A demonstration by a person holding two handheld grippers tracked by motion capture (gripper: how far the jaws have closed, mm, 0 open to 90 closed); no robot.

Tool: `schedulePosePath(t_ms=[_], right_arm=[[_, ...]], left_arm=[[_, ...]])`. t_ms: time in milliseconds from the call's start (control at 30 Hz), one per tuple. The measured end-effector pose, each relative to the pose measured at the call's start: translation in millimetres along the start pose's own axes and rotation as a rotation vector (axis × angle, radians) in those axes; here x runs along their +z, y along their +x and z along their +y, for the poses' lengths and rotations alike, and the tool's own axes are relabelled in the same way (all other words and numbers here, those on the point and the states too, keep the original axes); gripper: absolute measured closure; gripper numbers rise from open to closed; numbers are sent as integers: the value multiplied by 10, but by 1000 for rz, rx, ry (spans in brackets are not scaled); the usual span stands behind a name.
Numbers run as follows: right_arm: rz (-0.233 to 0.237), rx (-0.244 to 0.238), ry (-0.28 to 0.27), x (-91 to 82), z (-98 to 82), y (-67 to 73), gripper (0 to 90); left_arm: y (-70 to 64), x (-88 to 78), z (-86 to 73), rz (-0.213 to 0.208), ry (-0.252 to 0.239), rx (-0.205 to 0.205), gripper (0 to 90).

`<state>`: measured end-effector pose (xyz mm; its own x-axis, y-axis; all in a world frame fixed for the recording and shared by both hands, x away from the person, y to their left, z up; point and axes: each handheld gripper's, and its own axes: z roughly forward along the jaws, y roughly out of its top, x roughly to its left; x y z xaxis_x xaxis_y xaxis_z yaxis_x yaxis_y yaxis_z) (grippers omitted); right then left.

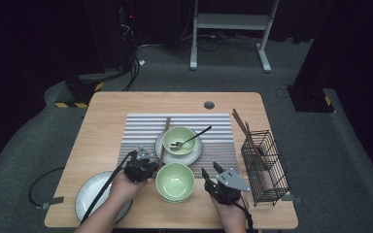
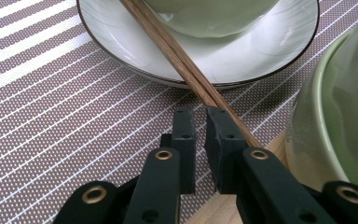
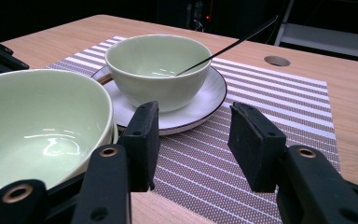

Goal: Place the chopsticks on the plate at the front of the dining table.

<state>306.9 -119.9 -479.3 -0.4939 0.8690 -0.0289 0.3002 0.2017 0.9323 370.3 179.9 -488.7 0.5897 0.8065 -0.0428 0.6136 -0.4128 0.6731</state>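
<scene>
A pair of brown chopsticks (image 1: 165, 136) lies on the striped placemat (image 1: 141, 126), leaning on the rim of a white plate (image 1: 193, 155). My left gripper (image 1: 136, 154) is at their near end; its jaws stand almost together with bare mat in the slit. In the left gripper view the chopsticks (image 2: 168, 46) pass under the right jaw of this gripper (image 2: 200, 114), not between the pads. A green bowl (image 1: 179, 138) with a dark spoon (image 1: 194, 136) sits on that plate. My right gripper (image 1: 210, 169) hovers open over the mat's front right, nothing between its jaws (image 3: 193, 116).
A second green bowl (image 1: 175, 182) stands at the front between my two hands. An empty white plate (image 1: 90, 194) lies front left under the left forearm. A black wire basket (image 1: 264, 167) with more chopsticks (image 1: 243, 127) stands at the right edge.
</scene>
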Motion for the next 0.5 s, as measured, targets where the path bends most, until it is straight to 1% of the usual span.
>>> schedulePosePath(t_ms=[500], right_arm=[[-4, -2, -6, -10, 7, -13, 527]], left_arm=[[-18, 10, 9, 0, 1, 8, 814]])
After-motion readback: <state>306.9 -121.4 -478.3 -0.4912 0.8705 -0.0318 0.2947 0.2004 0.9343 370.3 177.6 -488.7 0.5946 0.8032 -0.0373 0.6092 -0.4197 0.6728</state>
